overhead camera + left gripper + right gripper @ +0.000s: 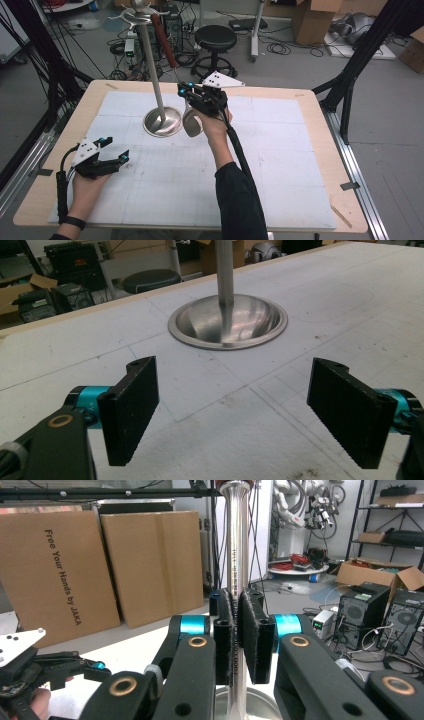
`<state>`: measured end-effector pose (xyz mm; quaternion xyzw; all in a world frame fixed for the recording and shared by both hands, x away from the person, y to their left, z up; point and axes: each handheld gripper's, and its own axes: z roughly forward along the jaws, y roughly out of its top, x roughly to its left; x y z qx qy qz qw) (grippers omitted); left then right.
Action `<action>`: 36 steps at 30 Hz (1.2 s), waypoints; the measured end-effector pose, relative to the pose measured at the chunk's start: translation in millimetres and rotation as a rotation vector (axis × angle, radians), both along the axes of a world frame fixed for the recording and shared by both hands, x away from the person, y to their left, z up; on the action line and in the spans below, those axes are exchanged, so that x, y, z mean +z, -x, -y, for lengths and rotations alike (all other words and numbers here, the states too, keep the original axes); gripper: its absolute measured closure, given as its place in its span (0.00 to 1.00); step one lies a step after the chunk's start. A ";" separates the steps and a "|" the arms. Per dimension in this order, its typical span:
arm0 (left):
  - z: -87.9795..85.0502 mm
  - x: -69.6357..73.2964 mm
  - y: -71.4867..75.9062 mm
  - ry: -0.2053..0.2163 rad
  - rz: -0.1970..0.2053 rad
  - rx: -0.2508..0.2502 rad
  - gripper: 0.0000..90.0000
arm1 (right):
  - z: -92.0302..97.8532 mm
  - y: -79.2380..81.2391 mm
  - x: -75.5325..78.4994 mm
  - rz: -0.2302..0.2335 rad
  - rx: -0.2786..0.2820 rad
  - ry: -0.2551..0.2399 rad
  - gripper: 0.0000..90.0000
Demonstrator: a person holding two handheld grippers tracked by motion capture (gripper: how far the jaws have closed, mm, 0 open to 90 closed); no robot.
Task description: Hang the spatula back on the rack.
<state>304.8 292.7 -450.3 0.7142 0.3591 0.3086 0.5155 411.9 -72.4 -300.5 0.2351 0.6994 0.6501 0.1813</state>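
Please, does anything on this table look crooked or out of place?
Yes. The big spoon is not hanging from the metal stand. It leans at a slant, brown handle up by the hooks, bowl down beside the stand's base. The right hand-held gripper grips its thin shaft. Nothing looks spilled or broken.

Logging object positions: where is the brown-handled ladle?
The ladle is mid-table in the high view, bowl beside the stand base, held by the right tongs.
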 end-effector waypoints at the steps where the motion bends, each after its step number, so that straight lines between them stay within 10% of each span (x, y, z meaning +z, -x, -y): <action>1: 0.1 0.0 0.0 0.001 0.000 -0.001 0.24 | -0.8 -0.8 -0.3 -0.004 0.001 0.001 0.94; 36: 2.1 -0.1 0.2 -0.018 0.007 -0.005 0.24 | -32.3 -17.7 2.9 -0.068 0.010 0.090 0.94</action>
